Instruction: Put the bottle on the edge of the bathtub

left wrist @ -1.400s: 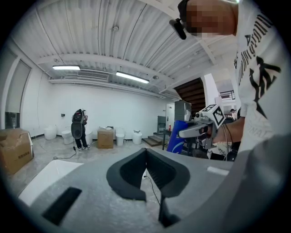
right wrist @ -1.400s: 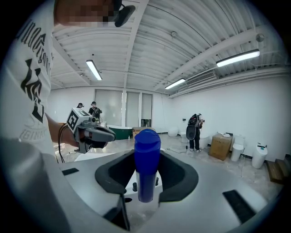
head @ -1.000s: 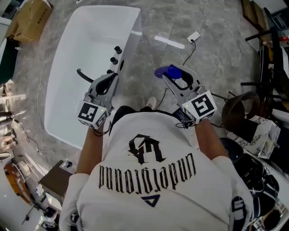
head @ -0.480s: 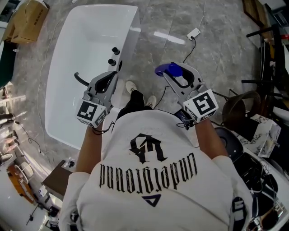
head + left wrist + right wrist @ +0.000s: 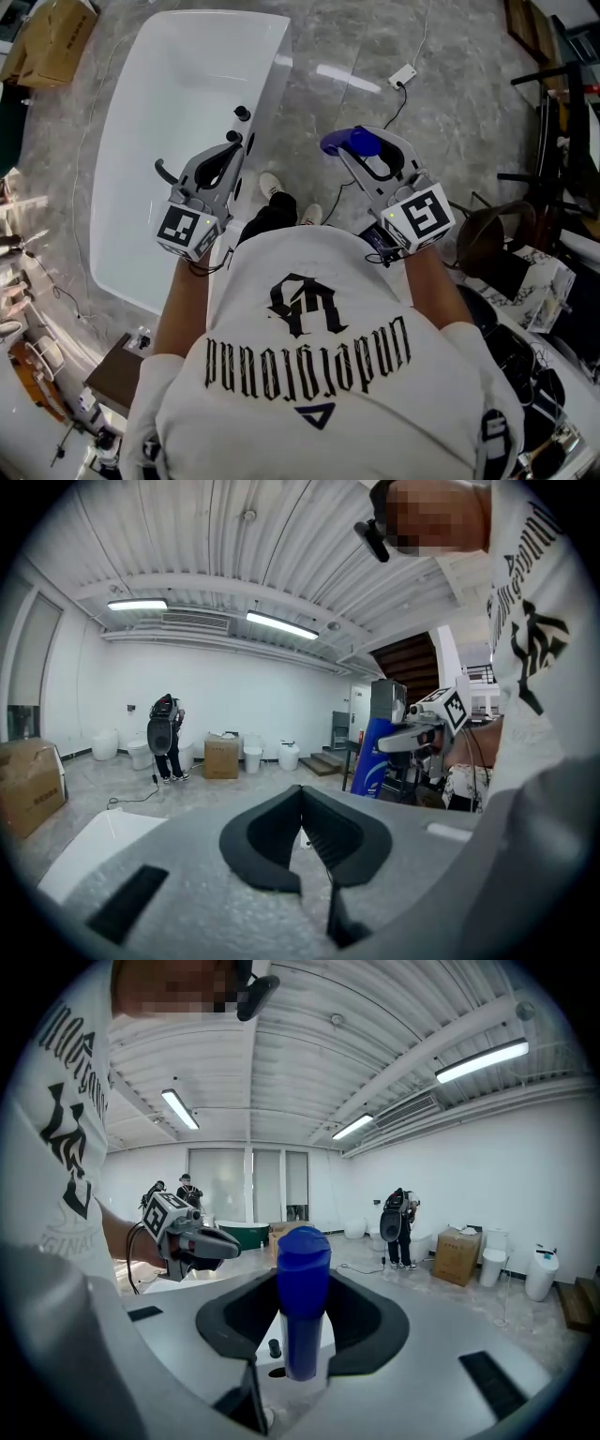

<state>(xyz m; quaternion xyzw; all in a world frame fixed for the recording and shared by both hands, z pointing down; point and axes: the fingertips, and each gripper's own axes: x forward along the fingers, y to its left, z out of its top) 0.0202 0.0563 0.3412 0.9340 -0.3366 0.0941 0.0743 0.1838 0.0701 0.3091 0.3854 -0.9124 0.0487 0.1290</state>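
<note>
A blue bottle (image 5: 349, 143) is clamped between the jaws of my right gripper (image 5: 361, 150), held over the grey marble floor to the right of the white bathtub (image 5: 272, 84). In the right gripper view the bottle (image 5: 302, 1288) stands upright between the black pads, with the tub's rim and a black knob (image 5: 274, 1346) below it. My left gripper (image 5: 232, 142) hovers over the tub's right rim beside two black faucet knobs (image 5: 242, 112). Its jaws meet at the tips with nothing in them (image 5: 301, 791). The left gripper view shows the bottle (image 5: 373, 761) off to the right.
A cardboard box (image 5: 37, 42) lies beyond the tub at top left. A white plug adapter with cable (image 5: 403, 72) lies on the floor ahead. Dark chairs and clutter (image 5: 553, 141) crowd the right side. The person's shoes (image 5: 272, 183) are by the tub.
The left gripper has crept forward along the tub rim towards the black knobs. The right gripper and bottle have hardly moved. The person's feet have stepped forward.
</note>
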